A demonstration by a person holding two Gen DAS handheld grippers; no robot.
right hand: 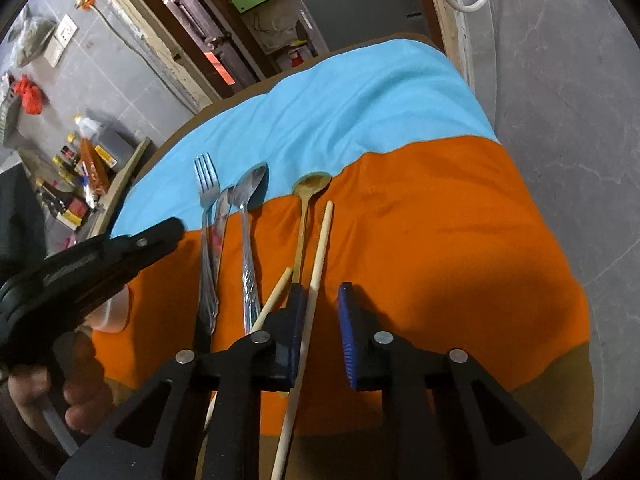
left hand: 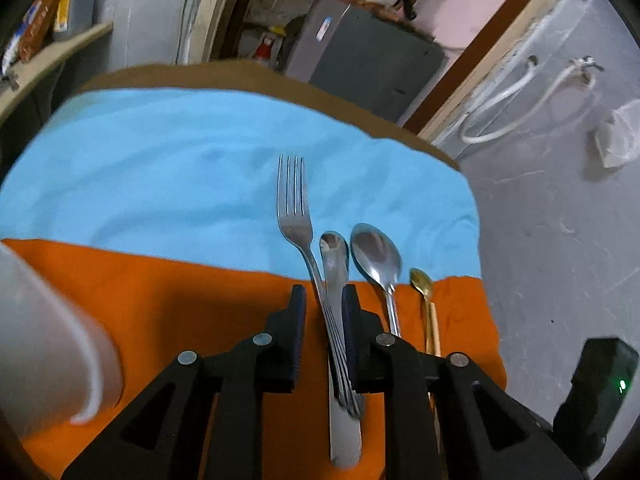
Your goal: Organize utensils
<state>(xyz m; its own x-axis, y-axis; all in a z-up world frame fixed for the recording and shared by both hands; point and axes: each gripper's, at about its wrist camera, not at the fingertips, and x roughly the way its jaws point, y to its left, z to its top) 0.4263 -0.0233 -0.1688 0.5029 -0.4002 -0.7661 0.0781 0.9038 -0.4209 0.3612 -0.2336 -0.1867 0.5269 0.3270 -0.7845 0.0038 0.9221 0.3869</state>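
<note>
Straddling the butter knife (left hand: pixel 335 280) and fork (left hand: pixel 294 216) handles at lower centre, your left gripper (left hand: pixel 323 300) stood apart, gripping nothing; your right gripper (right hand: pixel 319 304) likewise gaped around one chopstick (right hand: pixel 316 276). Stiff, slick steel needed mid-handle pinches; light wood was easier.

No text, brand or number can be read: the sticker (left hand: pixel 326 27) on the grey cabinet (left hand: pixel 360 56) and the bottle labels (right hand: pixel 74 210) are too blurred.

Right gripper (right hand: pixel 319 300) jaws apart over orange cloth (right hand: pixel 440 248), one chopstick (right hand: pixel 316 276) between them; fork (right hand: pixel 207 200), spoons left of chopstick; left gripper (right hand: pixel 120 256) further left.
</note>
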